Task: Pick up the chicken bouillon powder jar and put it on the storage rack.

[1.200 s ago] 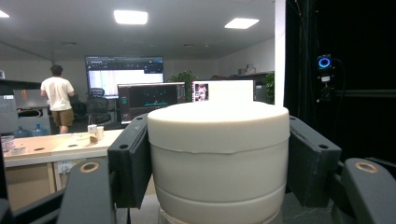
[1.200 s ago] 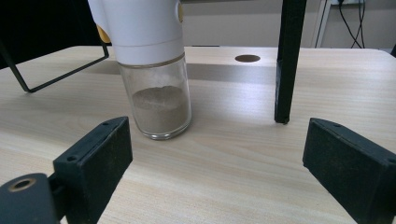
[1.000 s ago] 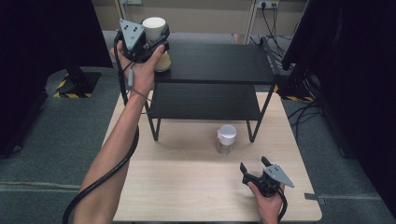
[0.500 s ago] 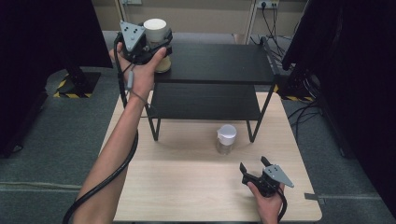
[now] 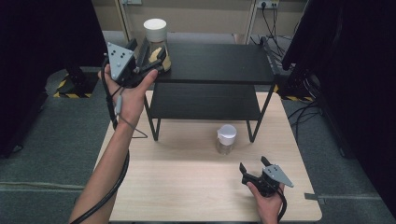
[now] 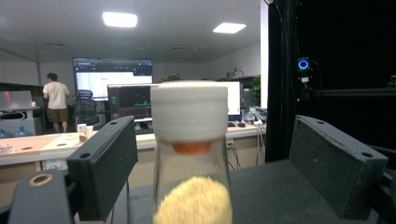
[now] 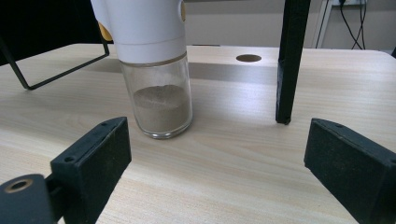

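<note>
Standing between the spread left tongs (image 5: pixel 153 55), yellow-filled jar (image 5: pixel 155 35) on black shelf (image 5: pixel 219 63), right tongs (image 5: pixel 252 167) spread

White-capped glass jar (image 5: pixel 156 39) of yellow powder stands upright on the shelf's left corner

shelf (image 5: pixel 219 63): table's (image 5: pixel 187 186) 12 o'clock end
tall jar (image 5: pixel 155 35): shelf top, 10 o'clock corner
small jar (image 5: pixel 226 139): on table, 6 o'clock of shelf

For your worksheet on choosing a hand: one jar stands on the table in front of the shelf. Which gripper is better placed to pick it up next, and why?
Right. The right gripper rests open on the table, facing the jar on the table close ahead. The left gripper is up at the shelf top, its jaws just opened around the other jar.
</note>
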Tool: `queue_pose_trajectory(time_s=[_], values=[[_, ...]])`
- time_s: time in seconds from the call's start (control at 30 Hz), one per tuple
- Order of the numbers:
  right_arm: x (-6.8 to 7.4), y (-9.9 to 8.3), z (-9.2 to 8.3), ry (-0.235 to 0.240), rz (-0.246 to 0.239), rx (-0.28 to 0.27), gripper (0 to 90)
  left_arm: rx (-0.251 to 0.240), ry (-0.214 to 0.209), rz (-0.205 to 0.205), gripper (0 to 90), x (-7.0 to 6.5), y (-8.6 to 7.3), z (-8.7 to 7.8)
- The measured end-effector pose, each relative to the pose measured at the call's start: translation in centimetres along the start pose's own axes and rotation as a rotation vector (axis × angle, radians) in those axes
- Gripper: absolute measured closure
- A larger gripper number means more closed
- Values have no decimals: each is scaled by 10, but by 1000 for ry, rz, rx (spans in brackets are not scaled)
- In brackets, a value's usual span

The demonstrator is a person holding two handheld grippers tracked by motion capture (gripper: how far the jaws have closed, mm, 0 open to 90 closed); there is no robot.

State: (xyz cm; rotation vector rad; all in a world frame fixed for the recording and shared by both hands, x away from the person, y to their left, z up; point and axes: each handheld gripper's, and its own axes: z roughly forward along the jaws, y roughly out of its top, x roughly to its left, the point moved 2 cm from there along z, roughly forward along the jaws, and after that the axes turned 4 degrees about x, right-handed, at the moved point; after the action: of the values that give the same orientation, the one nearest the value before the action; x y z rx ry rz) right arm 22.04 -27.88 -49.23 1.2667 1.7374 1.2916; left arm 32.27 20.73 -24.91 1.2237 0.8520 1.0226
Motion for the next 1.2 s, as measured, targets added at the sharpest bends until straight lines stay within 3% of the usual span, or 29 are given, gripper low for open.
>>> queue_pose_trajectory(time_s=[0.17, 0.8, 1.03, 1.2], values=[[0, 0, 0, 0, 2, -1, 75, -6, -17, 31, 145, -5, -10, -11], [1, 0, 0, -4, -3, -2, 72, 13, -62, 85, 146, -14, -39, -38], [1, 0, 0, -4, 2, -1, 71, 22, -77, 96, 145, -16, -59, -47], [1, 0, 0, -5, -3, -2, 71, 19, -126, 90, 143, -15, -77, -53]])
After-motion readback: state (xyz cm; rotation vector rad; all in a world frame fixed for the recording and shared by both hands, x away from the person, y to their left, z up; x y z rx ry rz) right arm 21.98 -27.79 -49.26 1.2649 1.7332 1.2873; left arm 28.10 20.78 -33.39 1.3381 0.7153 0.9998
